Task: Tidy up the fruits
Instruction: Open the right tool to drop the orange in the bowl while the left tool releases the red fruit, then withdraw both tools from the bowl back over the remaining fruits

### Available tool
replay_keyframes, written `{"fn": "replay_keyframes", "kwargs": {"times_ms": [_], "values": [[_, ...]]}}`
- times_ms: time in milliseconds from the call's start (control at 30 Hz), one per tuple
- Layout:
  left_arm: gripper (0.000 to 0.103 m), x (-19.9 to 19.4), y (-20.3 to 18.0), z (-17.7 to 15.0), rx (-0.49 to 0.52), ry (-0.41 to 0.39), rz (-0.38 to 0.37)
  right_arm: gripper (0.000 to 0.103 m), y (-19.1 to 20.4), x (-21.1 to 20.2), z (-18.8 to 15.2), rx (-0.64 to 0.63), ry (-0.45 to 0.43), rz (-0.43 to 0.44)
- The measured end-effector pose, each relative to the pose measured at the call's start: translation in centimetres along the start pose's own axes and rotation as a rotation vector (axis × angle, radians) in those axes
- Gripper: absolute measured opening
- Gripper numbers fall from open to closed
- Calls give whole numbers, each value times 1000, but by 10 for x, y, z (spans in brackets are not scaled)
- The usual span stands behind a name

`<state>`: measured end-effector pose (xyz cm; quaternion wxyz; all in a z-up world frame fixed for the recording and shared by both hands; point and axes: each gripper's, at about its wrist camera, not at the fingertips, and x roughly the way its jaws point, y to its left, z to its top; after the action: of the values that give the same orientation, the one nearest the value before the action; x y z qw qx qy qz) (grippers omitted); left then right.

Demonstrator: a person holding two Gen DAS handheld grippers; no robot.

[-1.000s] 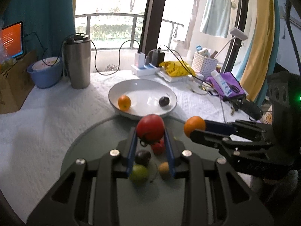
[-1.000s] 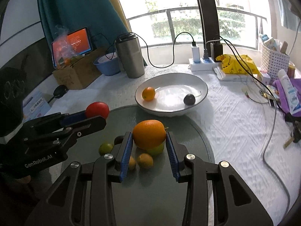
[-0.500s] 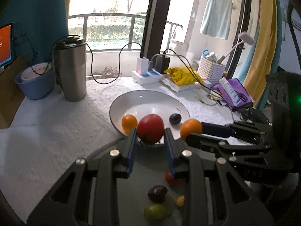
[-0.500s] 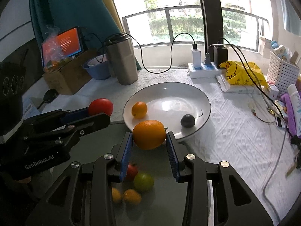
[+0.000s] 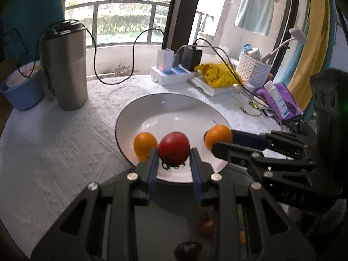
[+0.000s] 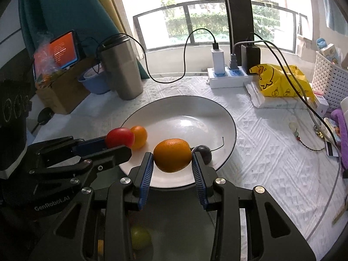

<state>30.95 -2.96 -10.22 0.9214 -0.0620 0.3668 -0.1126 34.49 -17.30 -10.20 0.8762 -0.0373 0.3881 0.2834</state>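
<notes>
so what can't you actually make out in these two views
- Dark fruit in the white plate: right wrist view, partly behind the right tool and its orange; hidden by that orange in the left view.
- Fruits left on the grey mat: blurred under both tools, count unclear.
- Whether the tomato in the left tool touches the plate: unclear.

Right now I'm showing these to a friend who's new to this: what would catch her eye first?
Probably the two fruits held over the white plate: a red tomato in the left tool and an orange in the right tool. A smaller orange and a dark plum already lie on the plate.
</notes>
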Motion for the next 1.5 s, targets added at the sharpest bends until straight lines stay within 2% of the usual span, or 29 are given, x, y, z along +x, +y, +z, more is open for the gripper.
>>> {"fn": "replay_keyframes", "kwargs": {"times_ms": [300, 333, 400, 433, 467, 600, 1167, 1500], "values": [[31, 11, 1, 4, -19, 40, 1, 39, -6, 5, 4, 12, -7, -26], [31, 11, 1, 4, -18, 41, 4, 41, -6, 4, 4, 13, -10, -30], [31, 10, 0, 4, -16, 42, 12, 52, -8, 1, 5, 19, -18, -39], [31, 9, -1, 4, -18, 42, 14, 53, -8, -1, 5, 23, -25, -41], [31, 8, -1, 4, -20, 40, 15, 53, -9, -3, 5, 25, -28, -41], [45, 0, -2, 4, -36, 35, 12, 54, -7, -11, 3, 26, -37, -42], [46, -53, -23, -15, -40, -43, 23, 54, 10, -66, -20, 28, -89, -51], [49, -77, -31, -35, -42, -51, 28, 54, 18, -89, -38, 30, -107, -51]]}}
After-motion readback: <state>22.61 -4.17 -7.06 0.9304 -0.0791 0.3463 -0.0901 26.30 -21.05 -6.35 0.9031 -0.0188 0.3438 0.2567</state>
